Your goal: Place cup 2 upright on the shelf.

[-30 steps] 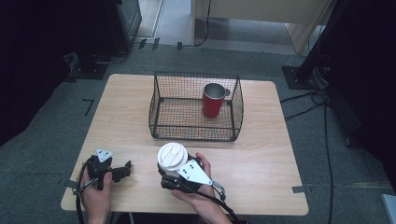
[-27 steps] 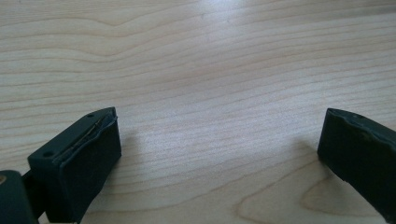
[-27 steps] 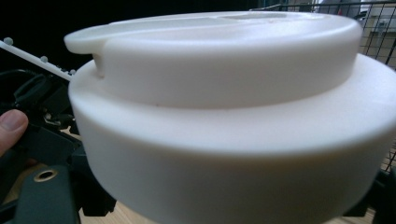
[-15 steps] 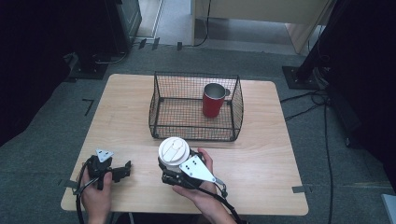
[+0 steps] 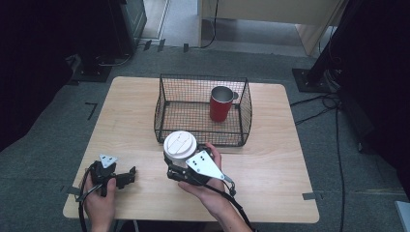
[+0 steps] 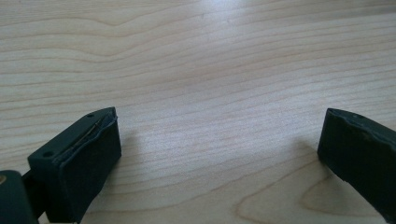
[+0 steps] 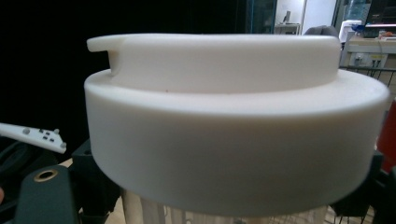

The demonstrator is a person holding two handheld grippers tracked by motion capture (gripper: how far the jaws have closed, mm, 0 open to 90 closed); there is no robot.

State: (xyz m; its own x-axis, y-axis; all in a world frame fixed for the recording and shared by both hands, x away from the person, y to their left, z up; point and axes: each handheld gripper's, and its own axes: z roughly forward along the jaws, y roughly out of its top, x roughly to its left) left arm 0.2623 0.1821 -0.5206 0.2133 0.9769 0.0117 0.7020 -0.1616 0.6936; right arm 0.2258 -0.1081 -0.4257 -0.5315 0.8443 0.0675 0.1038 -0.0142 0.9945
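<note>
Lifted slightly nearer the wire basket (image 5: 202, 110), the white-lidded cup (image 5: 180, 146) sits clamped in the right hand-held gripper (image 5: 186, 166), likely headed inside; left hand-held gripper (image 5: 126, 177) rests, jaws apart, on the worktop (image 5: 270, 164)

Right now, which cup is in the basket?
The red cup: it stands upright inside the wire basket, open-topped. The other, the white-lidded cup, is outside the basket, at its near side, held in the right hand-held gripper.

I am working at a pale wooden table (image 5: 280, 145) standing on grey carpet (image 5: 43, 159), with black cables (image 5: 333, 116) trailing and darkness surrounding me.
</note>
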